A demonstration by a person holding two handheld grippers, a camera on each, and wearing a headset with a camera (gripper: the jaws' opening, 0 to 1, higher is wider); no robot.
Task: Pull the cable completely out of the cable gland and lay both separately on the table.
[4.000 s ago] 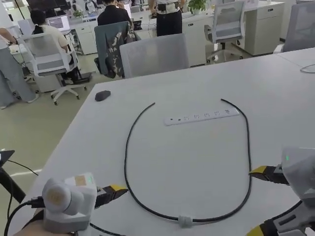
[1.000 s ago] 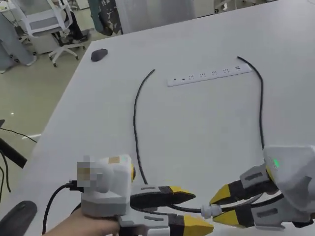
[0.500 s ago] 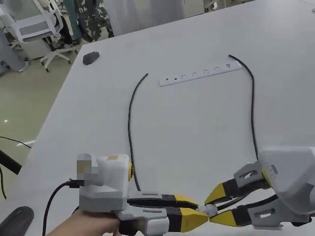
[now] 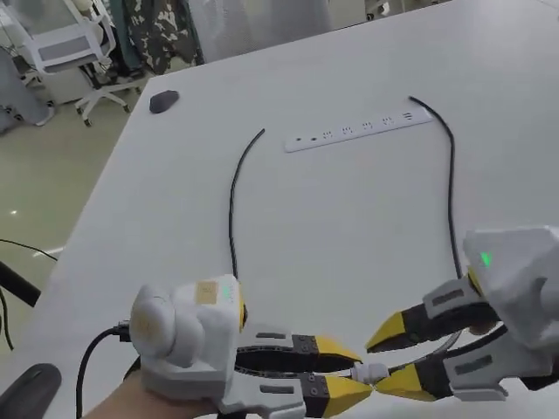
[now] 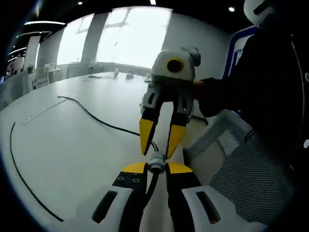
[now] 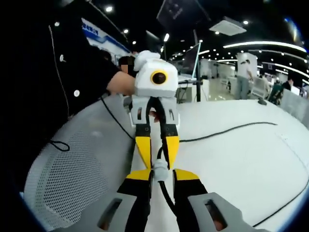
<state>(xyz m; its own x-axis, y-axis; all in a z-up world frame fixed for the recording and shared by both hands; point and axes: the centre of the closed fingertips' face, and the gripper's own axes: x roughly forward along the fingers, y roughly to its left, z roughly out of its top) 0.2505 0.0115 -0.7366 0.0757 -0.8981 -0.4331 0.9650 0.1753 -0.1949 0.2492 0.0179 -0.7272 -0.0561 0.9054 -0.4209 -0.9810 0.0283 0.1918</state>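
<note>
So there's one black cable [image 4: 232, 201] and one white gland [image 4: 374, 373], still threaded together near the table [image 4: 349, 227] edge. Left gripper [image 4: 356, 374] looks pinched on the gland, right gripper [image 4: 383, 360] is spread around it. Also one power strip [image 4: 358, 129] and one mouse [image 4: 163, 101] further back.

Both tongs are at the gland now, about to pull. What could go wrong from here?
1. The left tongs and right tongs crowd tip to tip at the small gland; the right look open, the left's hold is unclear, so a pull may slip or clash them.
2. The cable loops far past the power strip; pulling could drag it against the strip.
3. The gland sits near the table's edge; once freed it might drop off.
</note>
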